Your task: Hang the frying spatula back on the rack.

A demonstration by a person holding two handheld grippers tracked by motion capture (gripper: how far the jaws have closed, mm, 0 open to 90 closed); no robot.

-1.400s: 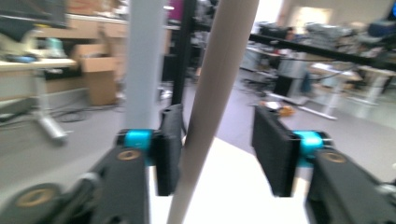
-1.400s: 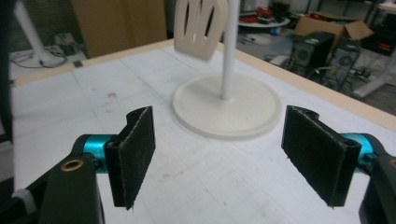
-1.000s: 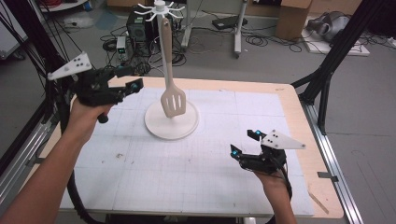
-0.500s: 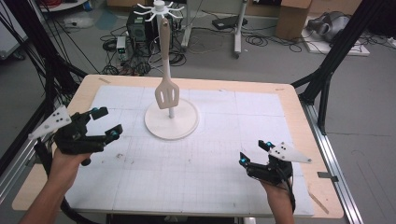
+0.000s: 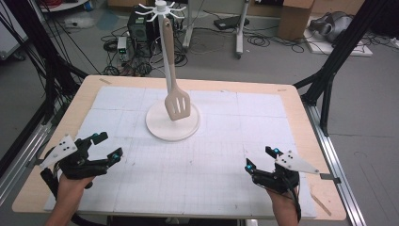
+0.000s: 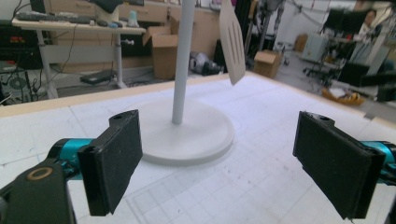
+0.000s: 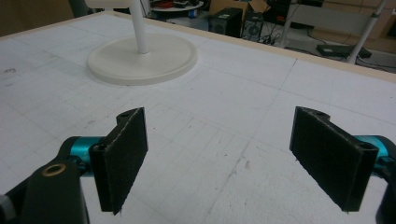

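Left gripper (image 5: pixel 104 146): black body, grey three-cornered plate on top, teal collars behind two flat black jaws. Pads (image 6: pixel 114 163) rectangular, matt, fine-grained, each with a small round hole near the top corner. Brass-coloured ring set in the black housing at lower left of the left gripper view.

Right gripper (image 5: pixel 260 157): same build; black body, grey plate, teal collars, black cable along the wrist. Pads (image 7: pixel 122 156) identical, with the same corner hole and a brass-coloured ring in the housing.

Forearms: bare, no sleeves visible.

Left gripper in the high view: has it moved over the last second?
Yes. The left gripper has pulled back from beside the stand's round base to the table's near left corner, away from the hanging spatula.
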